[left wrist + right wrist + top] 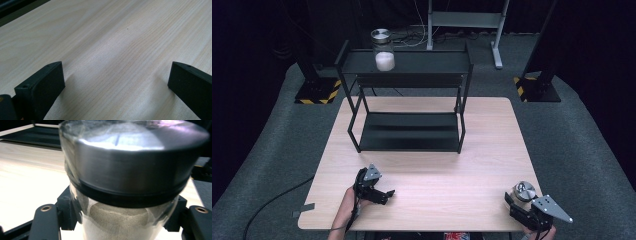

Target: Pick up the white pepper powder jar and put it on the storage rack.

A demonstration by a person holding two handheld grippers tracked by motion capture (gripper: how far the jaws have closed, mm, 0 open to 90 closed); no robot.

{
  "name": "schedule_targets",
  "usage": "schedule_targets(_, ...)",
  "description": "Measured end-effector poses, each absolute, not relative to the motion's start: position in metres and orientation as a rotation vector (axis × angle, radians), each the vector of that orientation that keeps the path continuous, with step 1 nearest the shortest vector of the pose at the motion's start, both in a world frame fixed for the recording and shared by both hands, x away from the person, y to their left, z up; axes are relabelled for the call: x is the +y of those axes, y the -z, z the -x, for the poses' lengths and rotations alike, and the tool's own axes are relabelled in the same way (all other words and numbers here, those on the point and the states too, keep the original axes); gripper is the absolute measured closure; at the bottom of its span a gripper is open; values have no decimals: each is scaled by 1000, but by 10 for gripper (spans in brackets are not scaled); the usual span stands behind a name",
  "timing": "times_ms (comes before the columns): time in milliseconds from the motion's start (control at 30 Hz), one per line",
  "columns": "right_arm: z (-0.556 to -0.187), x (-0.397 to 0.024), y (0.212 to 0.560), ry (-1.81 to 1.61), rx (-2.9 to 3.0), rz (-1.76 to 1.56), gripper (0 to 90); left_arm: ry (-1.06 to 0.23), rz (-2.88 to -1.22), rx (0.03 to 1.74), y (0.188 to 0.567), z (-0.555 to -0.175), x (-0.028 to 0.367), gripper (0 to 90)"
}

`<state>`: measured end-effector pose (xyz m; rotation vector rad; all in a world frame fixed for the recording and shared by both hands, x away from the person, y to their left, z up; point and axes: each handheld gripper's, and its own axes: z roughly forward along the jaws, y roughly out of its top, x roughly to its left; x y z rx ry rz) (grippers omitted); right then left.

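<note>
While no label reads, right tongs (125, 220) grip steel-lidded jar (130, 170), left tongs (115, 85) agape

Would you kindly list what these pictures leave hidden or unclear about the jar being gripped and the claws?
- Jar, right gripper view: its base is cut off by the bottom edge.
- Same jar, high view: its body is hidden behind the right claw.
- Left claw, left gripper view: jaws cut off by the bottom edge.
- Shelf jar, high view: too small to identify its white contents.

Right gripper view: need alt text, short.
The right gripper is clamped on a glass jar of pale beige powder, its black jaws on either side just below the jar's metal lid. Behind, a light wooden table and the black shelf rack.
</note>
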<state>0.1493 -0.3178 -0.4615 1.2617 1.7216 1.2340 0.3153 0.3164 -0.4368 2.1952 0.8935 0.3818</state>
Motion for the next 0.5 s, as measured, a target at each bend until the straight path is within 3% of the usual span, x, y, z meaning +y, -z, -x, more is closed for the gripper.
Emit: schedule_targets(500, -193, -292, 444, -1299, 1861, -1123, 303, -382, -2195, 895, 437, -315, 317, 1)
